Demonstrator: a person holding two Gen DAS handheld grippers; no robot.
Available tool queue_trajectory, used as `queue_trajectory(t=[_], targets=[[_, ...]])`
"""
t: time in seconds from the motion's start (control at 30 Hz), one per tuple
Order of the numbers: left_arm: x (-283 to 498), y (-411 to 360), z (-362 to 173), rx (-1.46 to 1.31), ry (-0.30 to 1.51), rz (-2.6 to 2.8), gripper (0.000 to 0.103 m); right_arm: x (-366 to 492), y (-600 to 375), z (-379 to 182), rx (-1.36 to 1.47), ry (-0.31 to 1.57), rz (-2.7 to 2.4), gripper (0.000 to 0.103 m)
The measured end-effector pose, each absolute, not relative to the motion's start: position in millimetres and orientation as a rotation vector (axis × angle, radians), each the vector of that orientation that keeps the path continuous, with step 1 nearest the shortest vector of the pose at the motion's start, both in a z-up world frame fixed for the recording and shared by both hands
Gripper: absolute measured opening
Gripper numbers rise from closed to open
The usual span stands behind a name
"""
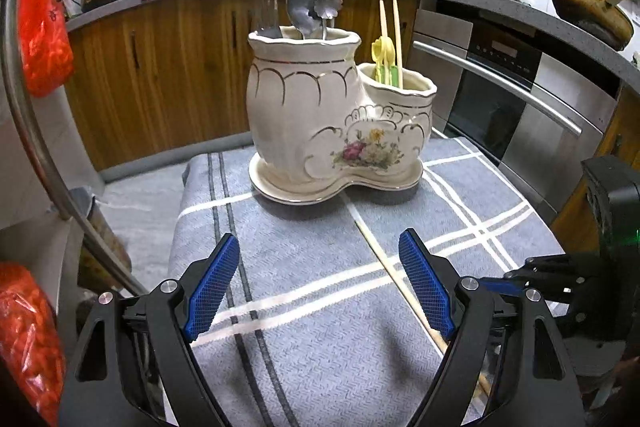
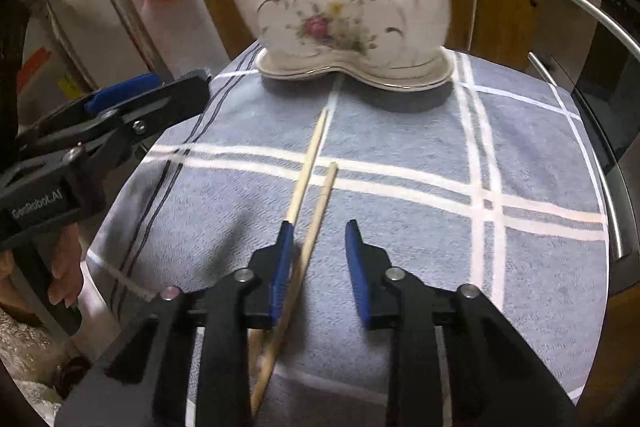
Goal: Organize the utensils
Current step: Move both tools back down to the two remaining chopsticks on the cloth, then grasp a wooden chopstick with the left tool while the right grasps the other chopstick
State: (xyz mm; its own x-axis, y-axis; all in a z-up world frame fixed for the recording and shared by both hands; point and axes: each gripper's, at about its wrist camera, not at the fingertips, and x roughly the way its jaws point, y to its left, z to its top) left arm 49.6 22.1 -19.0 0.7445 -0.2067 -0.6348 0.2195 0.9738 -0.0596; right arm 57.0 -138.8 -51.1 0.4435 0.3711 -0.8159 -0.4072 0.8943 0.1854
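The cloth-covered surface [image 1: 304,267] carries the ceramic holder [image 1: 320,123] at its far side, with a fork [image 1: 266,7] and spoon [image 1: 304,7] in the tall compartment. Two loose chopsticks [image 2: 308,187] lie on the cloth. The right tool [image 2: 318,239] straddles one chopstick, unclenched. The left tool [image 1: 320,255] is spread wide, released.

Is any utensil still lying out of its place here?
Yes: two wooden chopsticks lie loose on the grey cloth in front of the ceramic holder, crossing near the open right gripper, not standing inside.
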Motion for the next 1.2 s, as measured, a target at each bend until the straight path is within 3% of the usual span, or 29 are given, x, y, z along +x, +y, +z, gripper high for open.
queue_trajectory(t=[0.5, 0.7, 0.8, 0.93, 1.03, 1.2], targets=[[59, 0, -38, 0.005, 0.779, -0.326, 0.080, 74, -157, -52, -0.058, 1.008, 0.408, 0.013], [78, -24, -57, 0.033, 0.871, -0.349, 0.057, 79, -182, -50, 0.000, 1.011, 0.379, 0.013], [89, -36, -67, 0.052, 0.920, -0.349, 0.039, 81, -186, -50, 0.010, 1.012, 0.368, 0.013], [93, -47, -70, 0.097, 0.927, -0.334, 0.033, 82, -190, -52, 0.025, 1.018, 0.379, 0.013], [93, -55, -70, 0.178, 0.915, -0.315, 0.013, 82, -190, -55, 0.023, 1.019, 0.385, 0.013], [94, -41, -67, 0.155, 0.923, -0.374, 0.010, 83, -185, -55, 0.010, 1.022, 0.393, 0.013]])
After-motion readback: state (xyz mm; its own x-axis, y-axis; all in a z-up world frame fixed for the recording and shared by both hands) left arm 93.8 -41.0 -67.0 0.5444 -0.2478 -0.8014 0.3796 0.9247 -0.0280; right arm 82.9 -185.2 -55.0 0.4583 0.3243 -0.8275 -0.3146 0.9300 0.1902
